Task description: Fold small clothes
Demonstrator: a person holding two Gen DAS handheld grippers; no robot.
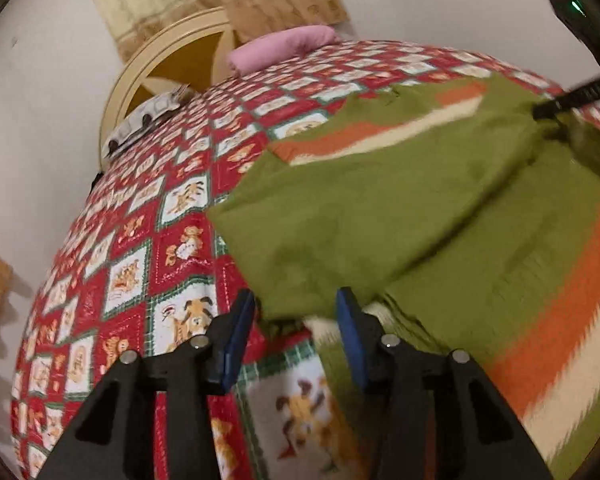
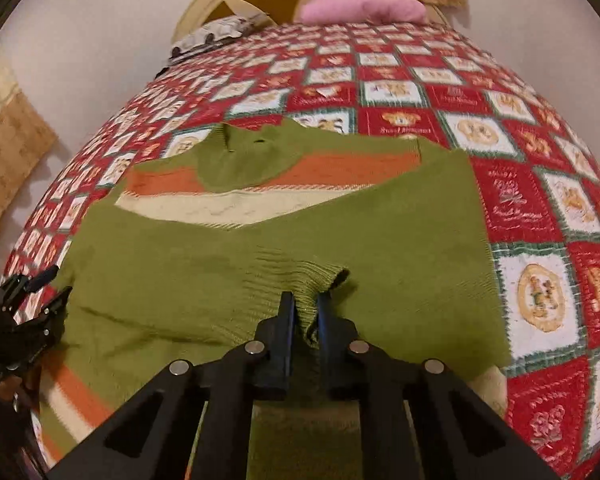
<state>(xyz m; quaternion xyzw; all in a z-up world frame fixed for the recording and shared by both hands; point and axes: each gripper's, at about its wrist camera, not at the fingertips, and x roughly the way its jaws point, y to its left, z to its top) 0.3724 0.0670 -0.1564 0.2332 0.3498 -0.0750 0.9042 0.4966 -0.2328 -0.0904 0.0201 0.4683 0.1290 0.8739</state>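
Observation:
A green knit sweater [image 1: 400, 216] with orange and cream stripes lies on the bed, its sleeves folded across the body; it also shows in the right wrist view [image 2: 236, 264]. My left gripper [image 1: 296, 304] is open, its blue pads on either side of a green sleeve edge, not closed on it. It shows at the left edge of the right wrist view [image 2: 40, 292]. My right gripper [image 2: 305, 304] is shut on the ribbed cuff [image 2: 308, 280] of the sweater. It shows in the left wrist view [image 1: 556, 108] at the sweater's far right.
The bed carries a red, white and green patchwork cover [image 1: 140, 264] with bear pictures. A pink pillow [image 1: 284, 46] lies at the head, next to a round cream headboard [image 1: 160, 64]. A white patterned object [image 2: 216, 36] lies by the headboard. White walls surround the bed.

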